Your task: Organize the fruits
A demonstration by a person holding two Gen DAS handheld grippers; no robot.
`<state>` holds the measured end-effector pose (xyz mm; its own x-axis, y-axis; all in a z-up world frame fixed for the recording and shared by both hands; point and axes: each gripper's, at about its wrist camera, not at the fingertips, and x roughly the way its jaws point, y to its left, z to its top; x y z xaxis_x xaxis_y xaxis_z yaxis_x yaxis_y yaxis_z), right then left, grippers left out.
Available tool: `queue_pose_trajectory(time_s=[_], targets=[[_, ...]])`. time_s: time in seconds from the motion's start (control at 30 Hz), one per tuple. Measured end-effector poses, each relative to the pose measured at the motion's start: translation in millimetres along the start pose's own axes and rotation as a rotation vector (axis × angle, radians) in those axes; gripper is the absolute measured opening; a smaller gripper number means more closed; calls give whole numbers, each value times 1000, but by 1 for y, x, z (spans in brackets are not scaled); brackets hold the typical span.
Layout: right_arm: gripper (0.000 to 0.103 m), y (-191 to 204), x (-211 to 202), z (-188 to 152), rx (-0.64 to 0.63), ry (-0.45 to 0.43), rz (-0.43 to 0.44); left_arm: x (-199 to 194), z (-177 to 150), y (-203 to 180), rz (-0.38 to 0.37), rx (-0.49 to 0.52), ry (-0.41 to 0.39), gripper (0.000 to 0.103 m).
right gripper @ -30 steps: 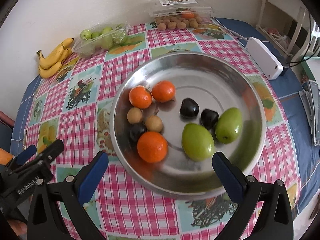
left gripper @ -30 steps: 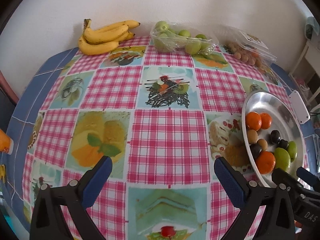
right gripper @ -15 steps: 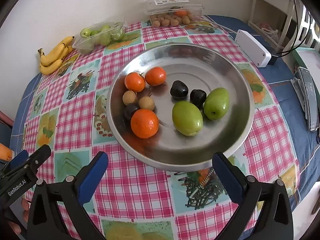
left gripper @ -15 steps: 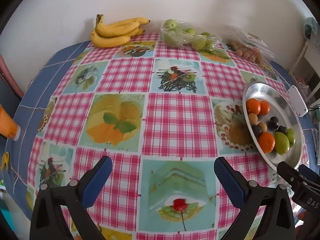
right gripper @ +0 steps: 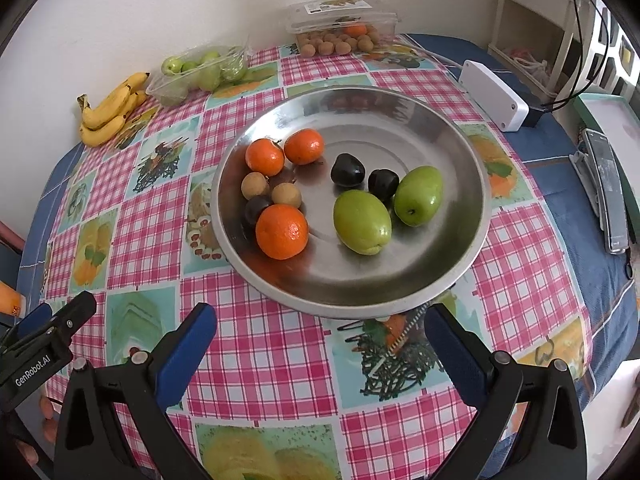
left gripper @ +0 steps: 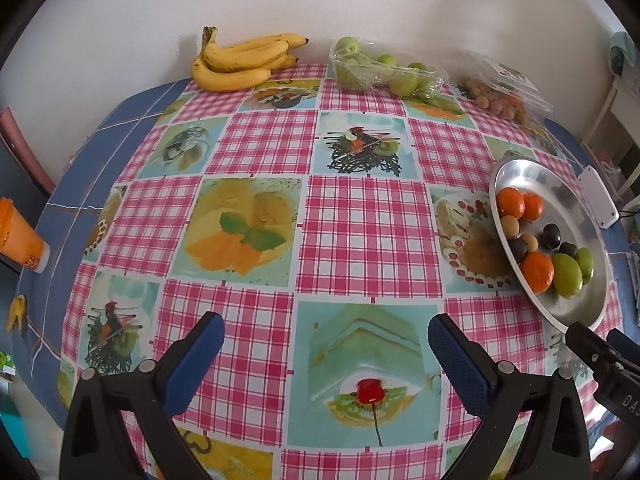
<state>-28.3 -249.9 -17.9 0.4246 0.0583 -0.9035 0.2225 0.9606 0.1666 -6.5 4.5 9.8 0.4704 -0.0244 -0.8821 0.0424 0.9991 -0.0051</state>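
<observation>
A: How do the claws stand?

B: The left claw (left gripper: 324,344) has its blue pads spread wide, nothing between them, hovering over the checked cloth of the counter (left gripper: 360,240). The right claw (right gripper: 320,340) is likewise spread and empty, just short of the near rim of the metal plate (right gripper: 472,160).

A: And the fruit?

B: In the right wrist view the plate holds three oranges: two touching at about 10 o'clock (right gripper: 265,157) (right gripper: 304,146), and a bigger one at 7 o'clock (right gripper: 282,231). Two tan round fruits (right gripper: 254,186) (right gripper: 287,195) lie between them, with a dark plum (right gripper: 256,209) against the big orange. Two more dark plums (right gripper: 347,170) (right gripper: 383,185) lie near the centre, and two green mangoes (right gripper: 362,222) (right gripper: 418,195) at 4 to 5 o'clock.

A: Anything off the plate?

B: Along the wall, from the left wrist view: a bunch of bananas (left gripper: 240,60) at 11 o'clock, a clear tray of green fruit (left gripper: 380,68) at 12, and a clear box of small tan fruit (left gripper: 500,96) at 1. A white box (right gripper: 492,94) lies beside the plate at 2 o'clock in the right view.
</observation>
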Motion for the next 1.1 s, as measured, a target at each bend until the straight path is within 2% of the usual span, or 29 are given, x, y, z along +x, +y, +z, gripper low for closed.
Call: queue_pose_trajectory(time_s=[1.1], targets=[[103,2,-1,1,-6,-9,-8,-3,-1,-2,0,23,-4,103]])
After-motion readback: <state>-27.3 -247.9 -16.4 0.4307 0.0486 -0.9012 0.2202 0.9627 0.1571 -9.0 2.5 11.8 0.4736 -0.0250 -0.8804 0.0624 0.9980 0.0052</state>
